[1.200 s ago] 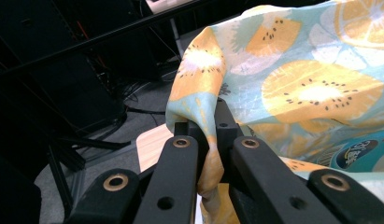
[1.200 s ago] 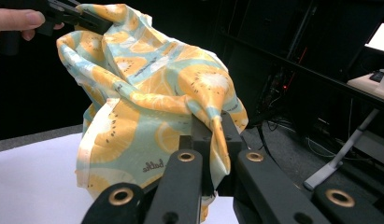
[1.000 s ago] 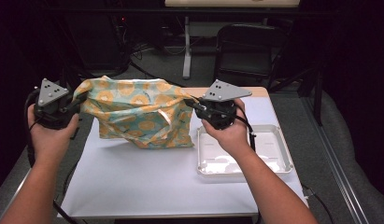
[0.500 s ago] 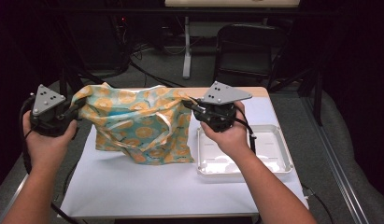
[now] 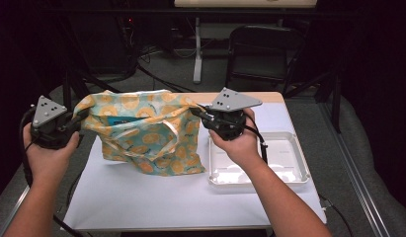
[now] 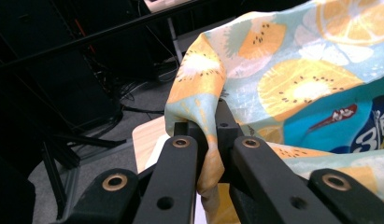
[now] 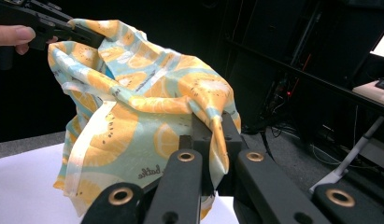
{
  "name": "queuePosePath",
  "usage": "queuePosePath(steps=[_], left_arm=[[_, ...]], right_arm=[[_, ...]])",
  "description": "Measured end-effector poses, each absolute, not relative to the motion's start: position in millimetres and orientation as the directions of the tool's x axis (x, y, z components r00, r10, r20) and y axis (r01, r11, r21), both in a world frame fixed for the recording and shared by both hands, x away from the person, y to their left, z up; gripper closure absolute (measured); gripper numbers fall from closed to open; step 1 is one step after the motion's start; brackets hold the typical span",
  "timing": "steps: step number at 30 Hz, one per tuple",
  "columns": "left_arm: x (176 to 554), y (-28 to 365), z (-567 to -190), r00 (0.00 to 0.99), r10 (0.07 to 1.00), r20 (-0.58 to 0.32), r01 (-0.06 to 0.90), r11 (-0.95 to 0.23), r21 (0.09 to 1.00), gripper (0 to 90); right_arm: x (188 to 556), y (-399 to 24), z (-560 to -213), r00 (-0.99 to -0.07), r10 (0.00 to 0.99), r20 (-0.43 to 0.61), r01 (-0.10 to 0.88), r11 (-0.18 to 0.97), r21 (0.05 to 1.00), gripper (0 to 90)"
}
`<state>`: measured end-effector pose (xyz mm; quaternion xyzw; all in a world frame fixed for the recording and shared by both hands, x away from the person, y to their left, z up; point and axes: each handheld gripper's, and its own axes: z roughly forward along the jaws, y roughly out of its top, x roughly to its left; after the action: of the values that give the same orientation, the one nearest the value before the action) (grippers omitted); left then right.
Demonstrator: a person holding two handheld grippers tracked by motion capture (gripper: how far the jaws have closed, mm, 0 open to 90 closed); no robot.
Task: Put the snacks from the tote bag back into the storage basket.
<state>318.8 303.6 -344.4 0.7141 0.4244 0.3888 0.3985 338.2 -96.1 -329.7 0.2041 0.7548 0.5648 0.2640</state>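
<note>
Sideways between the grippers stretches the turquoise cloth bag printed with orange citrus slices (image 5: 141, 133), its long axis running from the left gripper (image 5: 77, 121) to the right gripper (image 5: 200, 114), mouth upward. Each pinches a rim corner. Blue packaging (image 6: 367, 128) shows inside. Beside the right fingers sits a white plastic tray (image 5: 294, 165).

White tray (image 5: 294, 170) on table (image 5: 156, 197), black chair (image 5: 262, 54) behind

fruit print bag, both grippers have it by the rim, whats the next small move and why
Probably spread the grippers a little further apart: the left gripper and right gripper each pinch the bag rim, and something blue shows inside through the still-narrow mouth.
</note>
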Motion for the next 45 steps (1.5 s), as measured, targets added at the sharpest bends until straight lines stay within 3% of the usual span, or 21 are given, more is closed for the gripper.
queuePosePath(steps=[45], left_arm=[[330.0, 300.1, -384.8, 0.362, 0.922, 0.134, 0.389, -0.280, 0.877, 74.7]], right_arm=[[345.7, -97.0, -381.1, -0.789, 0.606, -0.104, 0.118, 0.314, 0.942, 85.5]])
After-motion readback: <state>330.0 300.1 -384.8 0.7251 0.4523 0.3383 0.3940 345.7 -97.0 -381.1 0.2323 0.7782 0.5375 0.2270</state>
